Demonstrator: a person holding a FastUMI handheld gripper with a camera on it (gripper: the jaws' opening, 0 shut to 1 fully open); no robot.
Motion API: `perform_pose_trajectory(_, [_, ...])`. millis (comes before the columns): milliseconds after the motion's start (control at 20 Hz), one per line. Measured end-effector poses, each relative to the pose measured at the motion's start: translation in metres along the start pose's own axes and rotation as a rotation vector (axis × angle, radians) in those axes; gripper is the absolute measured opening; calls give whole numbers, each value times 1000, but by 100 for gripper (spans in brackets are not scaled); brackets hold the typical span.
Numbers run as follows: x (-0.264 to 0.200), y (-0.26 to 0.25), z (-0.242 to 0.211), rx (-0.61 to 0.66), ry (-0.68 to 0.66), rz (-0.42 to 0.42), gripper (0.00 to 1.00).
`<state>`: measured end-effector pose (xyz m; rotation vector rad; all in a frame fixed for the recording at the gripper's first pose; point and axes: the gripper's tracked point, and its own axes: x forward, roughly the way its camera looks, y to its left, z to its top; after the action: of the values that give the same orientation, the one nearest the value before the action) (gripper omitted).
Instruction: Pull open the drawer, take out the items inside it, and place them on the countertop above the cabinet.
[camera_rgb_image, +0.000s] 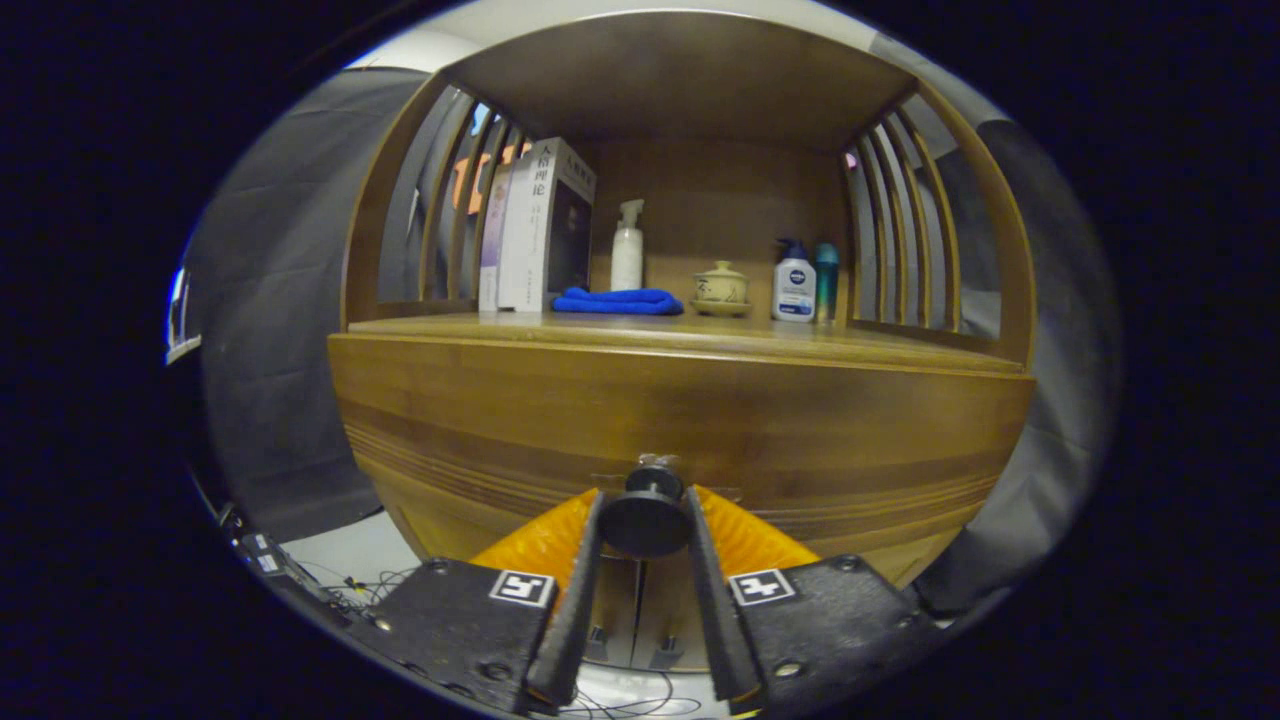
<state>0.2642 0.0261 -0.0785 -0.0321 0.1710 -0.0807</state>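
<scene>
A wooden cabinet's drawer front (680, 420) spans the space ahead of me, with a round dark knob (646, 518) at its middle. My gripper (645, 505) is shut on that knob, one finger pressing each side. The drawer front looks flush with the cabinet, and what lies inside is hidden. Above it runs the wooden countertop (800, 340), an open shelf bay with slatted sides.
On the countertop stand upright books (535, 225) at the left, a folded blue cloth (620, 301), a white pump bottle (628, 247), a lidded ceramic cup (721, 288), a white lotion bottle (794, 282) and a teal bottle (826, 275). Cables lie on the floor (340, 575) below.
</scene>
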Motion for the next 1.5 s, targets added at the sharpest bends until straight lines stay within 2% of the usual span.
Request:
perform_pose_trajectory(150, [-3,0,1,9,4,-17,45])
perform_pose_trajectory(250, [-3,2,3,55,-12,-17,43])
perform_pose_trajectory(400, [-3,-1,1,29,-18,-39,36])
perform_pose_trajectory(500, [-4,1,2,41,-15,-18,32])
perform_pose_trajectory(650, [-12,0,0,26,-19,-13,31])
perform_pose_trajectory(1100, [-114,14,-25,43,-18,24,30])
perform_pose_trajectory(1500, [-163,18,-40,57,-5,40,30])
